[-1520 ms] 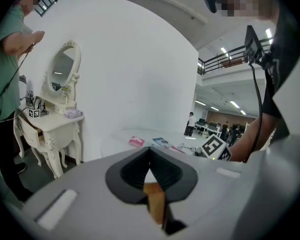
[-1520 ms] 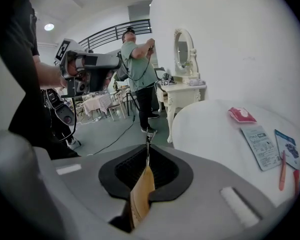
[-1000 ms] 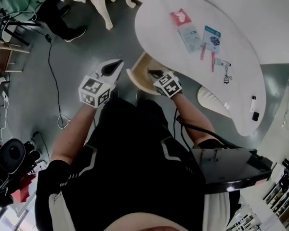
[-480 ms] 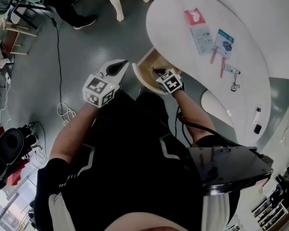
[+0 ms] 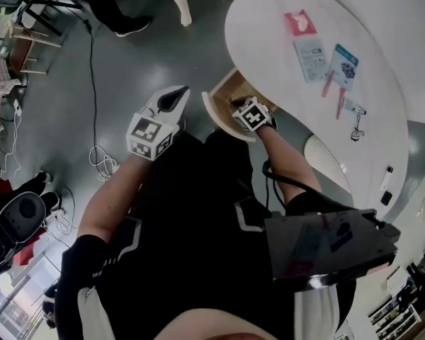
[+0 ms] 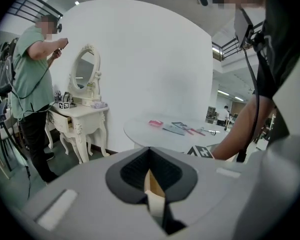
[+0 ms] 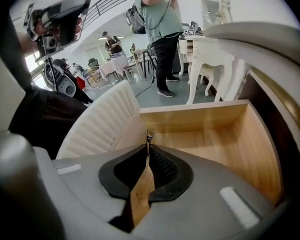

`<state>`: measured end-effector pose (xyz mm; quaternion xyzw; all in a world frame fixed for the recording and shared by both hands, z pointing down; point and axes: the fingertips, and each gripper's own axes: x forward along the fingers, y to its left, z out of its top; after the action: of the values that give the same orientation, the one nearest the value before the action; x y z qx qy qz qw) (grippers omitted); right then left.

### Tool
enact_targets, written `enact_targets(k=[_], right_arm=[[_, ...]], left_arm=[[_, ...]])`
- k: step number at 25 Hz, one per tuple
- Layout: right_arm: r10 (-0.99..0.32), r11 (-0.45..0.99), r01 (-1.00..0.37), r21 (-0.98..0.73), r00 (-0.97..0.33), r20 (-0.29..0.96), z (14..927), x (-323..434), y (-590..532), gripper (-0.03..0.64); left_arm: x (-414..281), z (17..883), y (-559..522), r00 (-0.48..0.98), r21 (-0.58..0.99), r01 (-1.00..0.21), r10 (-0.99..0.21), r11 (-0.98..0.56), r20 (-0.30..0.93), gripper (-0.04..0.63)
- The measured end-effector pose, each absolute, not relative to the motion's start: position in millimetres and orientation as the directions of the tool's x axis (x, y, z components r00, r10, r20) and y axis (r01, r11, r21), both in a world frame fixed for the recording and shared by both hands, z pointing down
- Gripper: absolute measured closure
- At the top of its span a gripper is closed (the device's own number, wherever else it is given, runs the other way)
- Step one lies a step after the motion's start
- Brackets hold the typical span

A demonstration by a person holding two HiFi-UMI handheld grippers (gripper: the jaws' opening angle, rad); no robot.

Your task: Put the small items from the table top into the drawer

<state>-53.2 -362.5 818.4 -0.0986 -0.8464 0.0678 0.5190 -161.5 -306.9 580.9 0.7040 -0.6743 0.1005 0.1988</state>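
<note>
Now, surface (image 5: 397,55): white and curved, filling the upper right of the head view.
Drawer (image 5: 214,110): pulled open at the surface's lower-left edge, with a wooden inside; nothing is seen in it.
Right gripper (image 5: 235,105): jaws pressed together on nothing, tip over the drawer, nearer to the items.
Left gripper (image 5: 178,91): jaws likewise together, empty, left of the drawer.
Small items: red packet (image 5: 299,21), pale card (image 5: 312,49), teal packet (image 5: 345,61) and red pens (image 5: 328,83), all up and right of the right gripper and well apart from it. The pens run roughly top-to-bottom.
Writing: none legible.
</note>
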Motion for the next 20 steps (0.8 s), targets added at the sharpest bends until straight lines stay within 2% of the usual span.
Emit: enact_targets(k=[20], right_arm=[[0.197,0.976,0.147,-0.161,-0.274,0.942,893,-54,-366,0.597]], left_arm=[[-170,612,-278,0.030,0.202,-0.977,-0.881,0.075,0.473,0.595]])
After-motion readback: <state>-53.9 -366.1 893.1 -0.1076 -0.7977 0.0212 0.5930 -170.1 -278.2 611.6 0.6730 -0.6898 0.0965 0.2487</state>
